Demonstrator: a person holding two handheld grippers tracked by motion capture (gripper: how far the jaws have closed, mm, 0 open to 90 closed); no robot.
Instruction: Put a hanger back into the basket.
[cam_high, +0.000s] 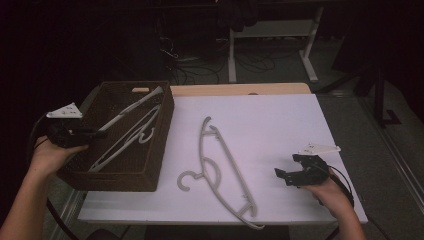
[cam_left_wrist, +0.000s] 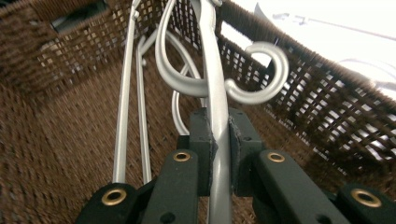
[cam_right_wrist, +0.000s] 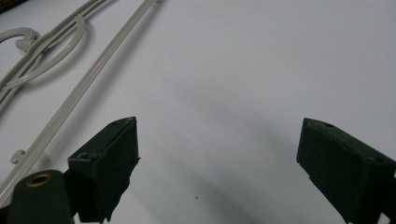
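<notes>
A pale grey plastic hanger (cam_high: 134, 108) slants inside the brown wicker basket (cam_high: 165, 131), its far end resting over the back rim. My left gripper (cam_high: 101, 133) reaches in over the basket's left side and is shut on this hanger's bar. In the left gripper view the gripper (cam_left_wrist: 219, 135) pinches the bar of the hanger (cam_left_wrist: 211, 70), whose hook curls to the right. A second hanger (cam_high: 127, 142) lies in the basket below it. A third hanger (cam_high: 220, 165) lies on the white table. My right gripper (cam_high: 283, 175) rests open to its right, nothing between the jaws (cam_right_wrist: 219, 154).
The basket stands at the table's left edge. The white table top (cam_high: 280, 120) has bare room at its right and back. In the right gripper view the table hanger (cam_right_wrist: 70, 56) lies at the upper left. Cables and desk legs stand on the floor behind.
</notes>
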